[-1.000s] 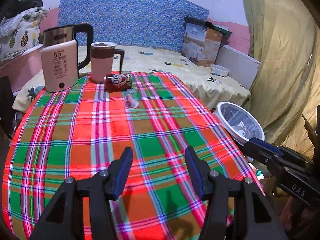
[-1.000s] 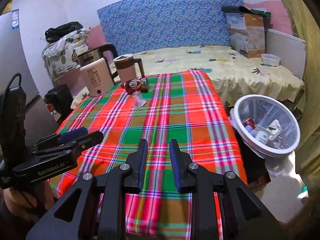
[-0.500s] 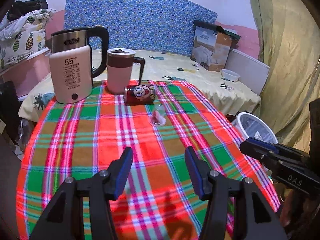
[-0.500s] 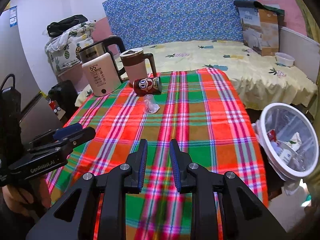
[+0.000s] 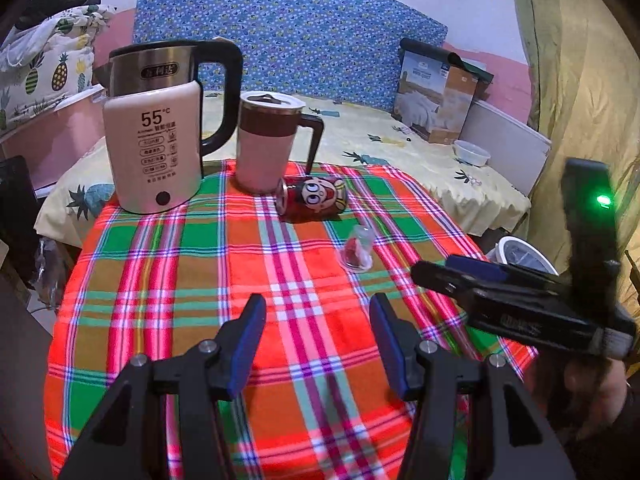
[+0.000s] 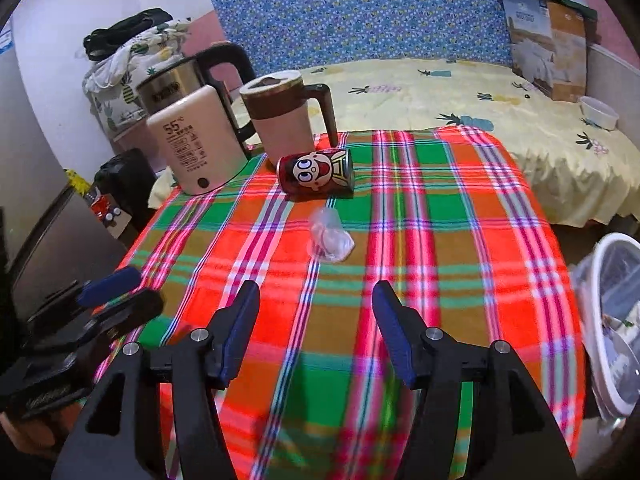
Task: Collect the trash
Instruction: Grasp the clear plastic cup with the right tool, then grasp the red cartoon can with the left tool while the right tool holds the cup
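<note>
A red drink can [image 5: 312, 200] with a cartoon face lies on its side at the far part of the plaid tablecloth [image 5: 180, 264]; it also shows in the right wrist view [image 6: 316, 174]. A small clear plastic cup [image 5: 356, 250] lies tipped in front of it, also in the right wrist view [image 6: 330, 236]. My left gripper [image 5: 318, 312] is open and empty above the near cloth. My right gripper [image 6: 316, 300] is open and empty, short of the plastic cup. The white trash bin [image 6: 612, 320] with litter stands off the table's right edge.
A white electric kettle [image 5: 154, 132] and a pink lidded jug [image 5: 268, 140] stand at the table's far left, just behind the can. A bed with a yellow sheet [image 6: 500, 96] lies beyond the table. The bin rim also shows in the left wrist view [image 5: 524, 254].
Both grippers moved forward over the table toward the can and cup. The right gripper's jaws went from nearly shut to wide open. The left stayed open.
</note>
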Action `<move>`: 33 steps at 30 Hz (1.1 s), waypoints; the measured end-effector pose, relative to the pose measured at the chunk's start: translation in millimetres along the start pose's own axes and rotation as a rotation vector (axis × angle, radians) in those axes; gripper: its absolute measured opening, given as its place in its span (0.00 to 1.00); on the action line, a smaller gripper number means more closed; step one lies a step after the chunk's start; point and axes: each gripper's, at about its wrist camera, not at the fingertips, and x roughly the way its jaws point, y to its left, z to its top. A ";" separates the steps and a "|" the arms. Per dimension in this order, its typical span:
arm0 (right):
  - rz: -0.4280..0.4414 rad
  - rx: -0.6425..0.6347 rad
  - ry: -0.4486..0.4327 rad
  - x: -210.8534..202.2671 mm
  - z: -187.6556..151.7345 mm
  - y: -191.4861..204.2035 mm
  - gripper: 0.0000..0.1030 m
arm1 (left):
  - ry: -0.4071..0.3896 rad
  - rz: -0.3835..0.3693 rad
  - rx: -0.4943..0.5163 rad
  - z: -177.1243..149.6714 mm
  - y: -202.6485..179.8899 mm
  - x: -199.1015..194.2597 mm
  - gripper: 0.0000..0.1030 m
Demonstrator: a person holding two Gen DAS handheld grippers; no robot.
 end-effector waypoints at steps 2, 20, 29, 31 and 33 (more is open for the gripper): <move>-0.017 0.007 0.007 11.9 5.6 -1.5 0.58 | 0.002 0.000 0.001 3.0 5.8 2.2 0.54; -0.041 0.044 0.049 66.9 16.8 -9.2 0.32 | 0.027 -0.083 0.047 49.3 29.3 59.8 0.54; -0.005 0.081 0.017 25.2 -1.4 -34.7 0.32 | 0.006 -0.124 0.177 92.1 13.7 115.6 0.55; 0.000 0.093 0.011 16.1 -7.4 -42.2 0.32 | 0.005 -0.144 0.229 100.3 5.9 128.4 0.57; 0.003 0.104 0.009 8.1 -14.5 -47.9 0.32 | 0.006 -0.144 0.281 106.7 0.1 141.8 0.59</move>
